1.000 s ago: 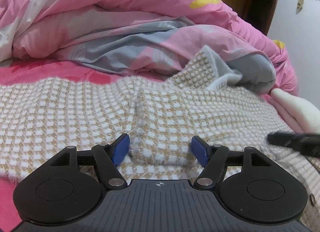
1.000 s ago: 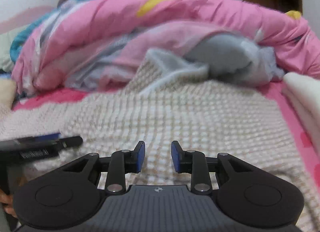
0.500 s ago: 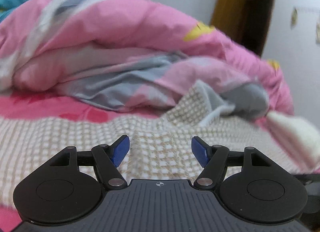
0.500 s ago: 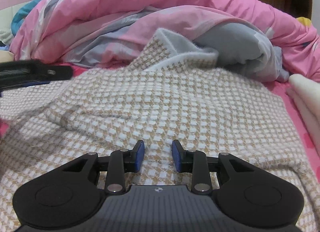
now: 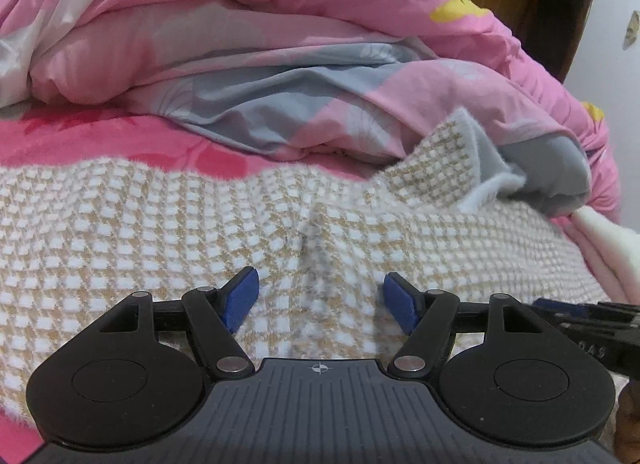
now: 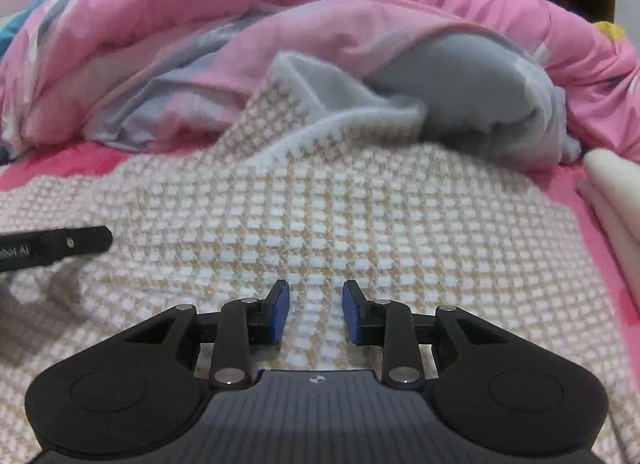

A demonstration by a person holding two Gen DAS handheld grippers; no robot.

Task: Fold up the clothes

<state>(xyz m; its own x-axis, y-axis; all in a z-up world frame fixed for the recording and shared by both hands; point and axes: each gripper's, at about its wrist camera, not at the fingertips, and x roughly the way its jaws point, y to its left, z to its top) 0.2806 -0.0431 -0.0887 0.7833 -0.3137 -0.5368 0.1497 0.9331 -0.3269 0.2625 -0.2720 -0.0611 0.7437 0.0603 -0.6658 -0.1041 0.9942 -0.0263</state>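
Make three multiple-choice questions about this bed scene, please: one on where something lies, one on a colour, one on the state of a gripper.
1. Where does the checked garment lie?
A. on the bed, in front of the quilt
B. on a chair
C. on the floor

2. What colour is the sheet under the garment?
A. green
B. pink with red marks
C. black

3. How do the two grippers compare?
A. both are clamped on a cup
B. the left gripper stands wider open than the right gripper
C. the right one is wider

Answers: 1 A, the quilt is heaped behind it. 2 B, as seen in the left wrist view. 3 B, the gap between the blue pads is larger on the left.
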